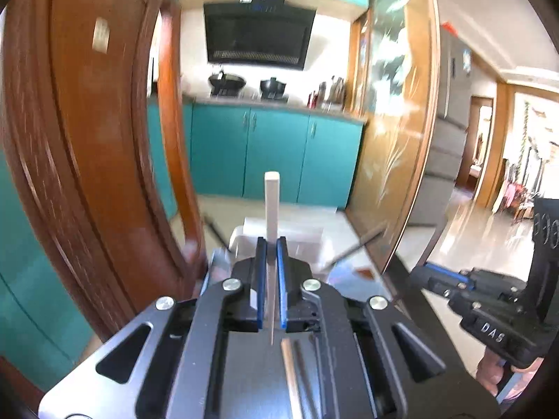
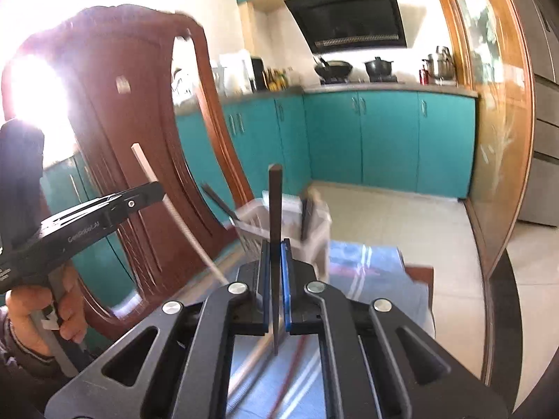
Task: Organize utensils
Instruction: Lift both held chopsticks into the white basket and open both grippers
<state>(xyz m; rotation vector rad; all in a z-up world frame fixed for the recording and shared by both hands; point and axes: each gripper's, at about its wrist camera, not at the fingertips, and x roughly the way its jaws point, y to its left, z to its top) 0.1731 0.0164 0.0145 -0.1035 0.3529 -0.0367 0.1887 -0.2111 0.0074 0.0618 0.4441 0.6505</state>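
My left gripper is shut on a white chopstick that stands upright between its blue pads; the same chopstick shows in the right wrist view, held by the left gripper. My right gripper is shut on a dark chopstick, also upright. A white utensil basket stands just beyond both grippers, with dark utensils sticking out; it also shows in the left wrist view. Loose chopsticks lie on the cloth under the right gripper.
A brown wooden chair back rises at the left. A blue striped cloth covers the table. Teal kitchen cabinets and a stove with pots lie beyond. A glass sliding door stands to the right.
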